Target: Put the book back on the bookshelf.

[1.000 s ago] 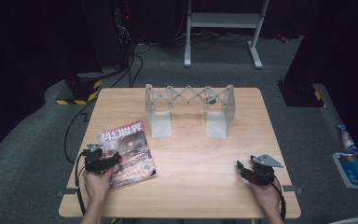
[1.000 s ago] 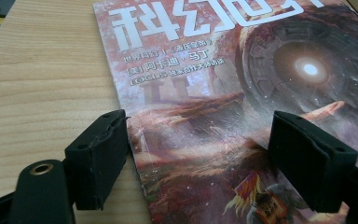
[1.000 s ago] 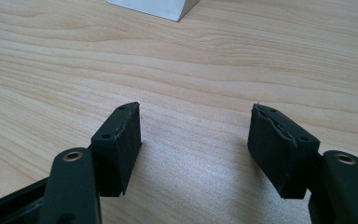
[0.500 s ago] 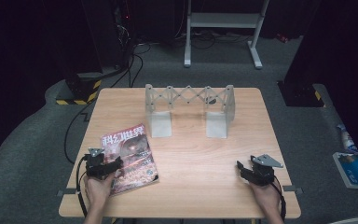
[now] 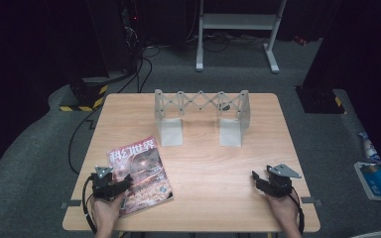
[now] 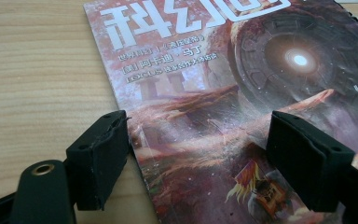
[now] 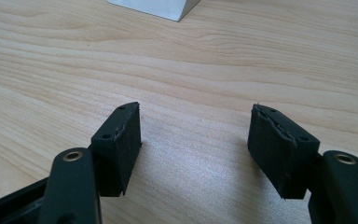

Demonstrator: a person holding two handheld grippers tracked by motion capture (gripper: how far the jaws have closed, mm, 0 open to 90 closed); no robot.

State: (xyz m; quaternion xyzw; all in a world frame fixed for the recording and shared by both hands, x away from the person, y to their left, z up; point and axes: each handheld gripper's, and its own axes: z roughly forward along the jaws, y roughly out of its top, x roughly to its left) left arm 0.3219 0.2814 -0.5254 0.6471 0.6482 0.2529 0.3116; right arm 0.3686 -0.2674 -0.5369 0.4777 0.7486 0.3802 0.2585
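Note:
A magazine (image 5: 141, 171) with a reddish science-fiction cover lies flat on the wooden table (image 5: 208, 163) at the near left. My left gripper (image 5: 119, 184) rests over its near left corner, held by a hand. In the left gripper view the magazine (image 6: 205, 88) lies under my left gripper (image 6: 196, 154); its jaws are open wide, one beside the magazine's left edge and one over the cover. My right gripper (image 5: 256, 179) sits at the near right, open. In the right gripper view my right gripper (image 7: 196, 144) has bare wood between its jaws.
A grey metal scissor-lattice rack (image 5: 201, 105) on two block feet stands across the far middle of the table; a corner of one foot (image 7: 156, 7) shows ahead of the right gripper. Cables and a white stand are on the floor beyond.
My left gripper has drawn back toward the table's near edge, and the magazine has slid the same way with it. The right gripper has stayed put.

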